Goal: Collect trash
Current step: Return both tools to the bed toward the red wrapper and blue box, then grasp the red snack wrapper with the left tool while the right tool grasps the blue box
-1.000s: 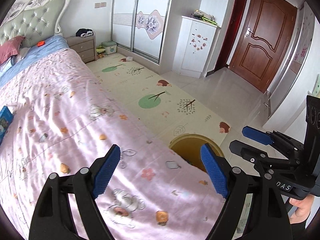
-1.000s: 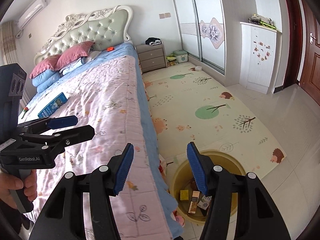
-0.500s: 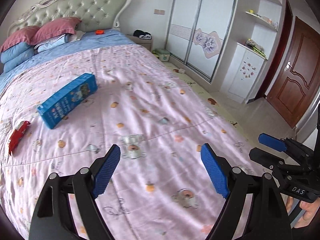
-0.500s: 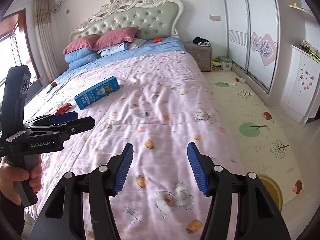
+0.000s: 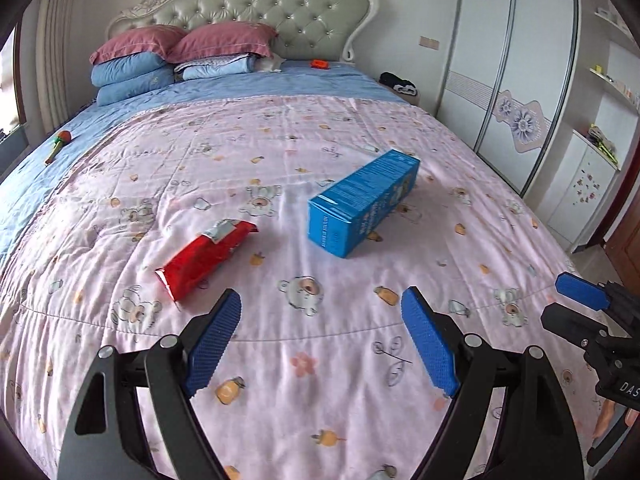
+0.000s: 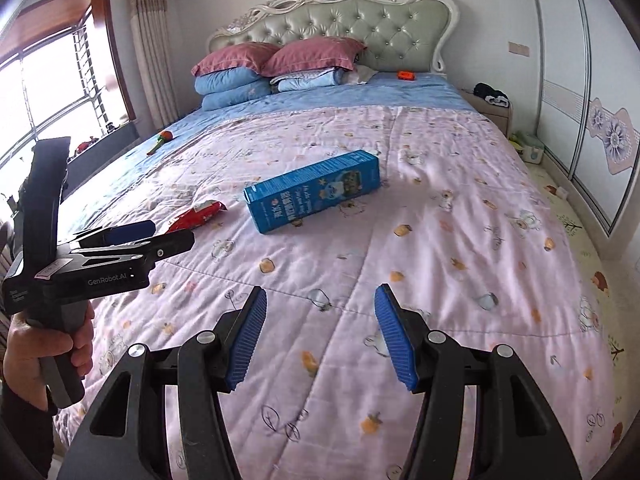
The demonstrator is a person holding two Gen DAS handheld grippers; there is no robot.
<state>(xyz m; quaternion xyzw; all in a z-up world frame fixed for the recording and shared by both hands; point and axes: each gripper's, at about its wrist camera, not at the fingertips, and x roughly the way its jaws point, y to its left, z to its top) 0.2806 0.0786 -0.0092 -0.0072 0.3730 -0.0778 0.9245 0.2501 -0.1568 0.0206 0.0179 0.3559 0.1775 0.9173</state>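
A blue carton lies on its side on the pink quilt, mid-bed; it also shows in the right wrist view. A red snack wrapper lies to its left, also seen in the right wrist view. My left gripper is open and empty, hovering over the quilt just short of the wrapper and carton. My right gripper is open and empty over the near part of the bed, well short of the carton.
Pillows are stacked at the tufted headboard. A small orange item and a red-and-green toy lie on the blue sheet. A wardrobe stands right; a nightstand beside the bed.
Both grippers swung left from the floor mat and yellow bin to face the bed. The carton and red wrapper now sit closer and more central. Both stay open.
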